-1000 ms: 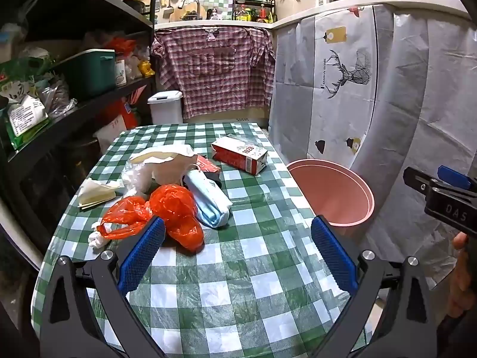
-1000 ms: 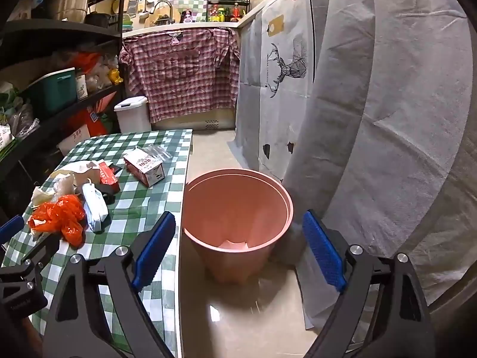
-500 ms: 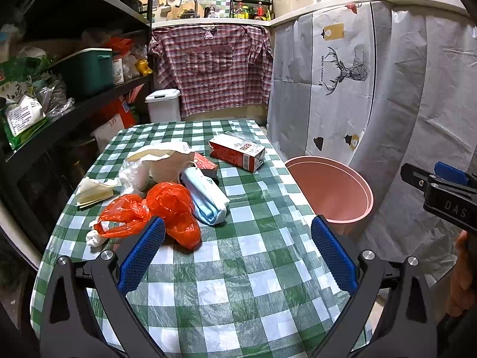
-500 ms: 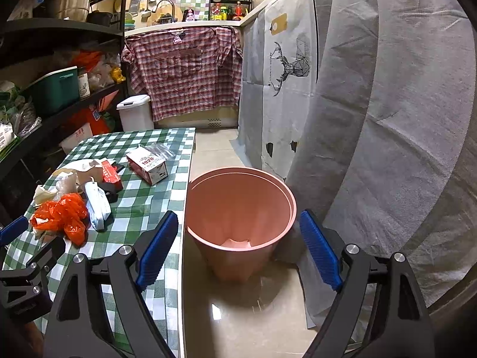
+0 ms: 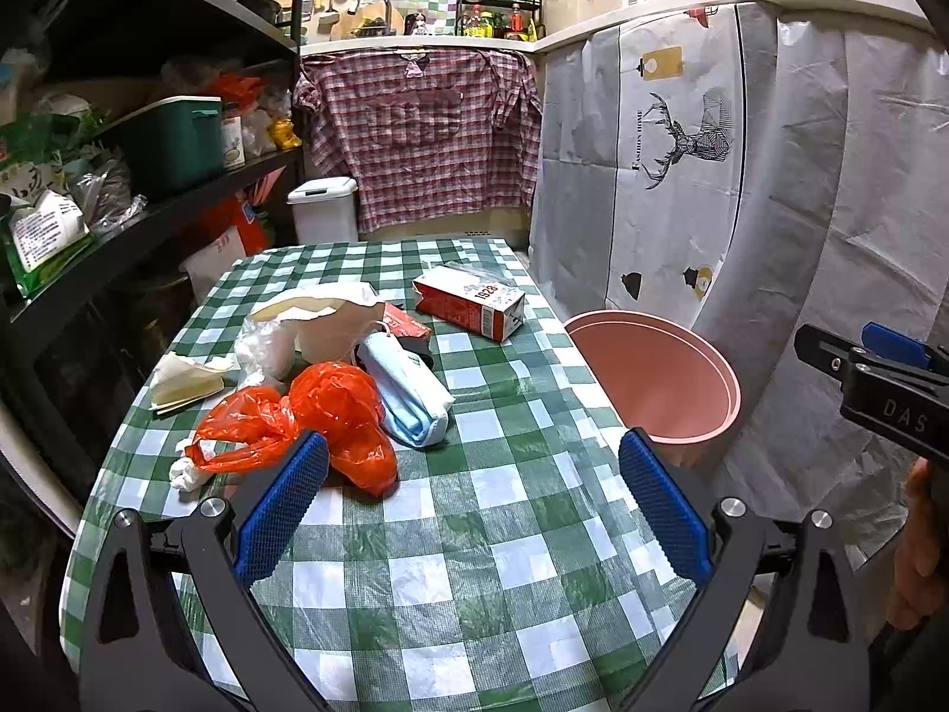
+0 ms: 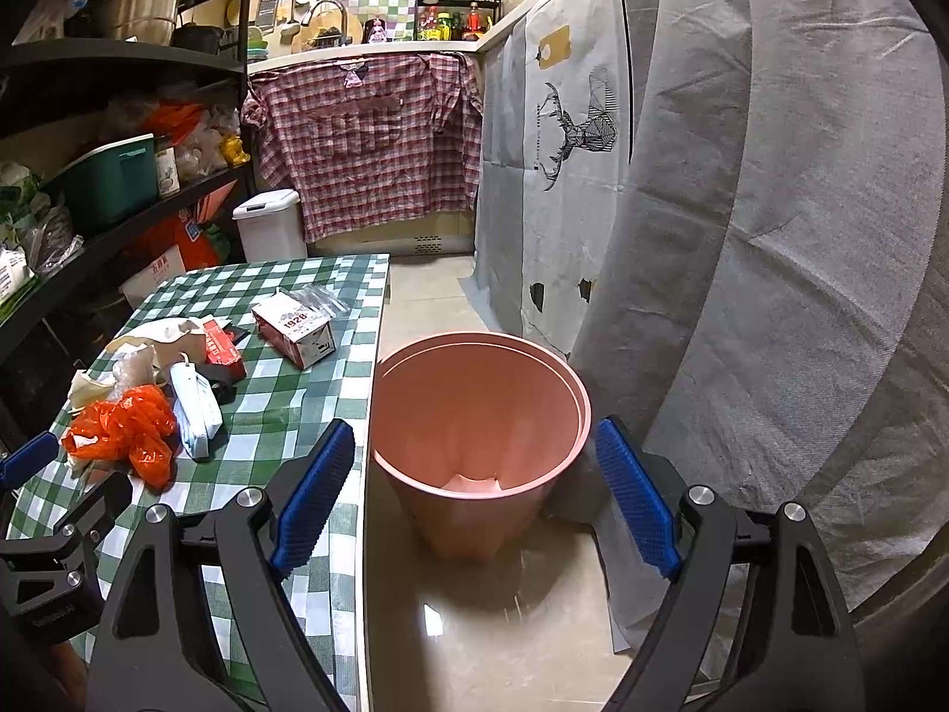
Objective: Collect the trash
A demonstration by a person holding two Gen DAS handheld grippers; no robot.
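Trash lies in a heap on the green checked table (image 5: 451, 540): an orange plastic bag (image 5: 320, 415), a folded blue mask (image 5: 409, 394), a cream paper bag (image 5: 323, 320), crumpled paper (image 5: 181, 382) and a red-and-white carton (image 5: 471, 302). A pink bin (image 6: 480, 433) stands on the floor beside the table's right edge, with a scrap at its bottom. My left gripper (image 5: 471, 504) hovers open over the near part of the table, just short of the orange bag. My right gripper (image 6: 474, 492) is open above the bin, empty. The same heap shows at the left of the right wrist view, orange bag (image 6: 121, 430).
Dark shelves (image 5: 148, 136) packed with goods line the left side. A white lidded bin (image 5: 323, 207) and a hung plaid shirt (image 5: 415, 136) stand beyond the table. Grey printed sheeting (image 6: 741, 237) covers the right wall. The right gripper's body (image 5: 884, 391) pokes in at right.
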